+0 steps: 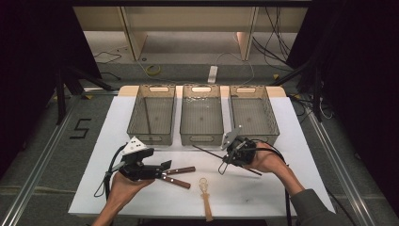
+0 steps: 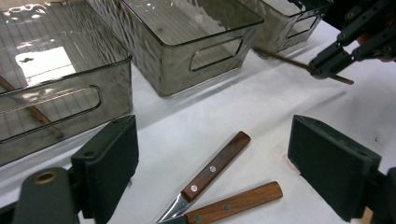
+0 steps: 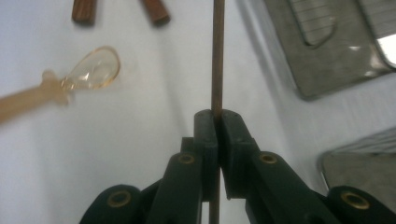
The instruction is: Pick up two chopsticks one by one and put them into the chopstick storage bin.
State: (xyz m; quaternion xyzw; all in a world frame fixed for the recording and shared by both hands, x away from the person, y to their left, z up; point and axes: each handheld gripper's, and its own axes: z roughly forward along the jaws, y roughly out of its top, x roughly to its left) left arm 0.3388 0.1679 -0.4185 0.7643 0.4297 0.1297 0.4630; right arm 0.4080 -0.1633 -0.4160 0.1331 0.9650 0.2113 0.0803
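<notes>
Right gripper [image 3: 217, 122] jaws clamp the thin brown wooden chopstick [image 3: 217, 56], likely for binning; left gripper [image 2: 212, 163] jaws gape over two wooden-handled knives [image 2: 215, 166].

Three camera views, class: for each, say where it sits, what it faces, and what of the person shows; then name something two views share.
High view: above the table, looking down on three bins; both forearms and tools show.
Left gripper view: on the left tool, open over two knives.
Right gripper view: on the right tool, shut on a thin stick.
Shared: the knives' handles and the stick appear in both gripper views.
</notes>
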